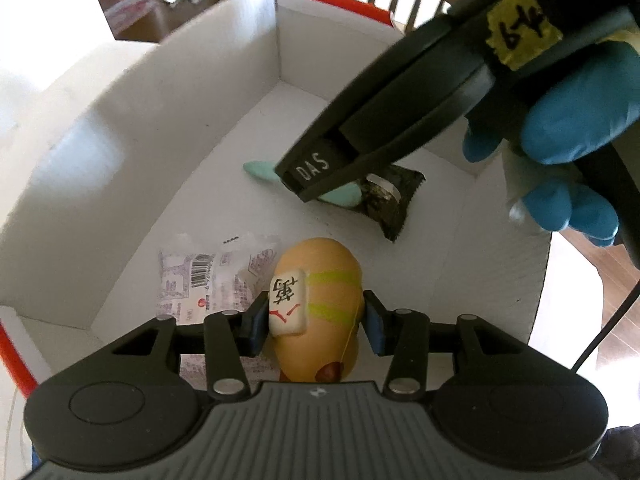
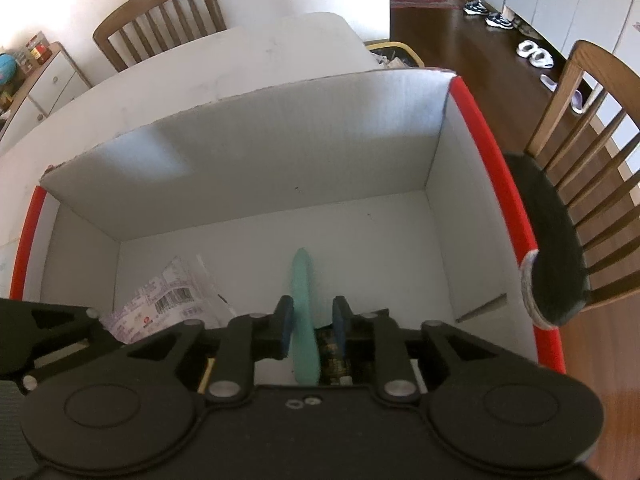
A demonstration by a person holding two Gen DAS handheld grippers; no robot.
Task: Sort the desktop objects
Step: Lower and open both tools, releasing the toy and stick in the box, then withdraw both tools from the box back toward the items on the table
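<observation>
A white cardboard box (image 1: 168,128) with red edges holds the sorted things. My left gripper (image 1: 314,318) is shut on a tan potato-shaped toy (image 1: 320,280) with a white mahjong tile on it, held over the box's near end. My right gripper (image 2: 309,326) is inside the box (image 2: 248,184). A mint-green stick (image 2: 302,312) lies between its fingers, which stand slightly apart around it. In the left wrist view the right gripper (image 1: 320,178) is low over the green stick (image 1: 258,170) and a dark snack packet (image 1: 390,200).
A clear printed wrapper with a barcode (image 1: 200,284) lies on the box floor at the left; it also shows in the right wrist view (image 2: 168,300). Wooden chairs (image 2: 592,148) stand beside the white table (image 2: 240,60). The person's blue glove (image 1: 568,112) is at the right.
</observation>
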